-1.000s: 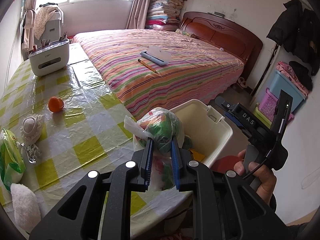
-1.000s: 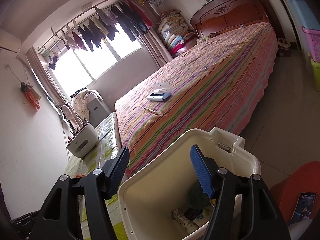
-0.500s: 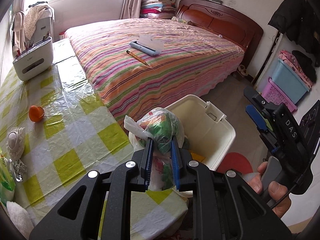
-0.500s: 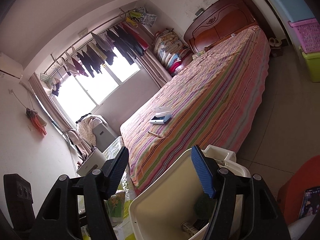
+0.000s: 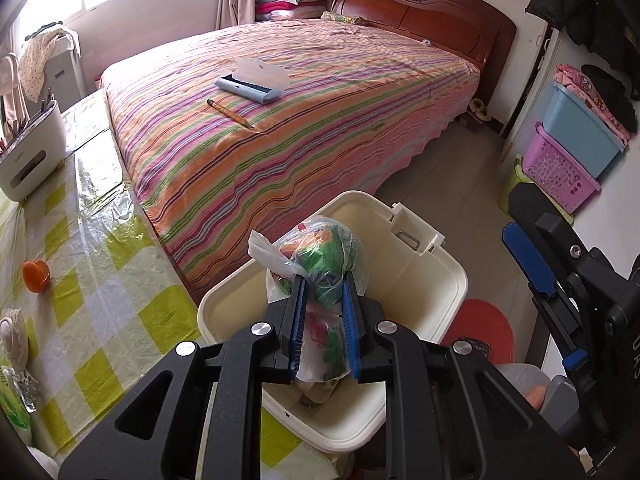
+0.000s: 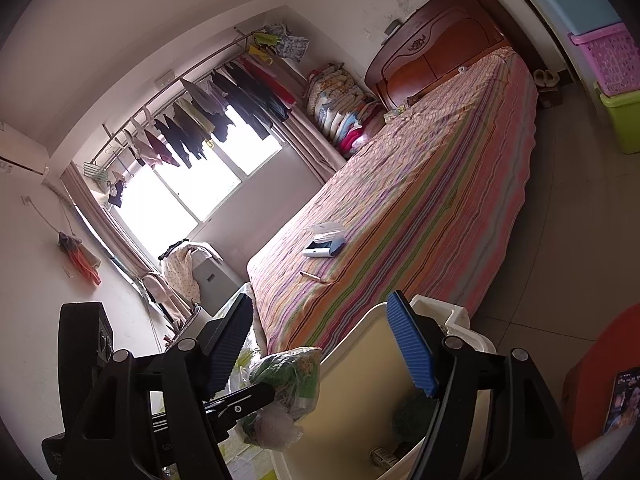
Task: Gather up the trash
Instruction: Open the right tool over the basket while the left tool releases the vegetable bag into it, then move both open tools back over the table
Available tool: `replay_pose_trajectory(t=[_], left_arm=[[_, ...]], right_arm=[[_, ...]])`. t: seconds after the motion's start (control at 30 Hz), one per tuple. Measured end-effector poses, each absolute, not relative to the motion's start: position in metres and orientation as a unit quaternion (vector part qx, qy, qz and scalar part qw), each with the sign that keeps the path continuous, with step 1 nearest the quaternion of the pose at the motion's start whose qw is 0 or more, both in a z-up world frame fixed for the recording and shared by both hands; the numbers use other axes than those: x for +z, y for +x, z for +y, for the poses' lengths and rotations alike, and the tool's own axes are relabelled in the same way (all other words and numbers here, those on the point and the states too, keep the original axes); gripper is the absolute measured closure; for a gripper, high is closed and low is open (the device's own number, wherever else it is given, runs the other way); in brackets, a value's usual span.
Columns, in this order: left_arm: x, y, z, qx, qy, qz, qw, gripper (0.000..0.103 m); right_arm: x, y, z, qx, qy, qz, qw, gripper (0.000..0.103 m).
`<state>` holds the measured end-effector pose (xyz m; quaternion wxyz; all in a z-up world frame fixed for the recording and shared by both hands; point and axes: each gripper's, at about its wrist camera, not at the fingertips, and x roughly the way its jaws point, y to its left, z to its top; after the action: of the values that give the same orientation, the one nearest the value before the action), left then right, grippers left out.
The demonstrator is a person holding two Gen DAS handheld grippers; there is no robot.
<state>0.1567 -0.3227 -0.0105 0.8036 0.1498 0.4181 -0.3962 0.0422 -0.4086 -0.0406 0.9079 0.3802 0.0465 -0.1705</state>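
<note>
Left gripper point(image 5: 322, 294) fingers clamp a trash bag point(image 5: 320, 256) over the bin point(image 5: 436, 280); right gripper point(image 6: 320, 344) fingers are opening, empty.

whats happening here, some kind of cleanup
A person with a gripper in each hand is collecting trash. The left gripper is clamped on a clear plastic bag of rubbish and holds it over the cream bin, which already has some scraps at the bottom. The bag has not been dropped. The right gripper hangs beside the bin with nothing between its jaws, which are opening. An orange item lies on the checked table.
</note>
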Motion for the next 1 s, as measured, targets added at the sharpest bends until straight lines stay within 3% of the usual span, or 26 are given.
replay_pose_trajectory(t=[0.1, 0.2, 0.33, 1.0], left_arm=[[-0.015, 0.162, -0.328, -0.385, 0.147, 0.42, 0.808, 0.083], [-0.015, 0.167, -0.327, -0.38, 0.132, 0.422, 0.813, 0.071], [-0.004, 0.167, -0.315, -0.36, 0.124, 0.39, 0.839, 0.026], [0.021, 0.161, -0.158, -0.289, 0.13, 0.369, 0.874, 0.019]], right_arm=[[-0.041, 0.043, -0.41, -0.17, 0.38, 0.047, 0.908, 0.035], [-0.041, 0.043, -0.409, -0.169, 0.381, 0.048, 0.908, 0.035], [-0.04, 0.045, -0.409, -0.167, 0.38, 0.051, 0.908, 0.035], [-0.036, 0.064, -0.389, -0.148, 0.361, 0.076, 0.917, 0.035]])
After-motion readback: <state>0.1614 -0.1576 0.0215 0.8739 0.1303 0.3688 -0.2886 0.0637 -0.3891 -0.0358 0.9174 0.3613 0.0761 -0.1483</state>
